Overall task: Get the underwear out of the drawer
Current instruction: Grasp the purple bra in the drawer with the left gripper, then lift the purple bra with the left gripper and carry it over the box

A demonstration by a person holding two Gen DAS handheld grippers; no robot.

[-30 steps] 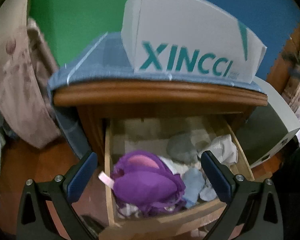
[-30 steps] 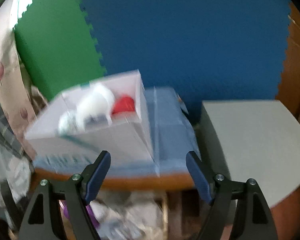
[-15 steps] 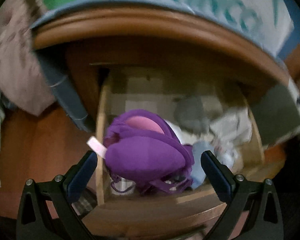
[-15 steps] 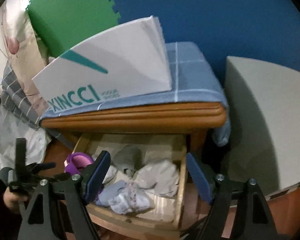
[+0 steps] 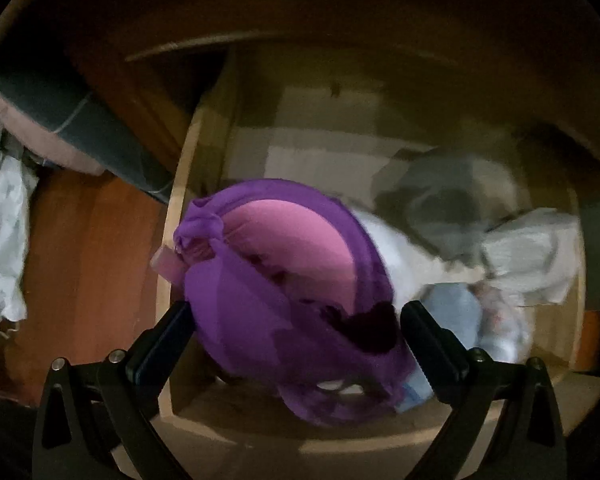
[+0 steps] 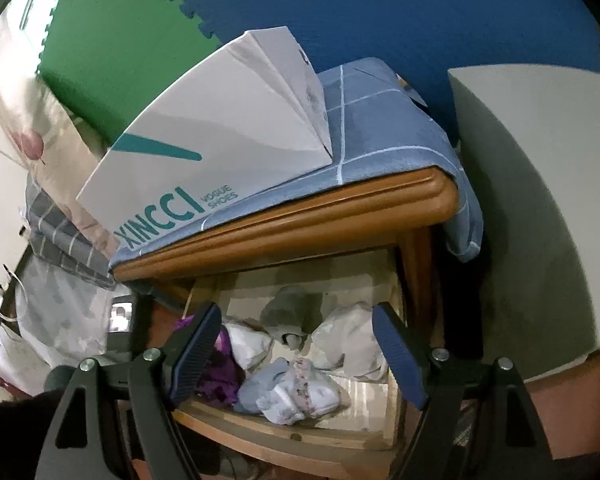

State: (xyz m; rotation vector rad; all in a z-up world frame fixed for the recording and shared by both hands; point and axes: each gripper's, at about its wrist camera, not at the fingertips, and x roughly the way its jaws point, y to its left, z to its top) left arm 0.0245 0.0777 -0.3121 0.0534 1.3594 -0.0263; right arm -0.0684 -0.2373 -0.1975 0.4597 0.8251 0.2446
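The wooden drawer (image 5: 168,280) is pulled open, with several pieces of underwear in it. A purple bra with pink lining (image 5: 276,280) lies at its front left. My left gripper (image 5: 296,332) is open, its fingers on either side of the bra's front part. Grey (image 5: 448,196), white (image 5: 536,252) and light blue (image 5: 456,312) pieces lie to the right. In the right wrist view my right gripper (image 6: 300,344) is open and empty above the drawer's (image 6: 284,432) front, over the light blue piece (image 6: 288,392); the purple bra (image 6: 220,376) shows behind its left finger.
A white XINCCI shoe box (image 6: 220,148) stands on a blue checked cloth (image 6: 380,128) on the wooden cabinet top (image 6: 300,216). A grey box (image 6: 540,200) stands at the right. Bedding (image 6: 52,220) lies at the left, above the wooden floor (image 5: 84,264).
My left gripper has moved forward and down into the drawer until its fingers straddle the purple bra. My right gripper has dropped and tilted down toward the drawer.
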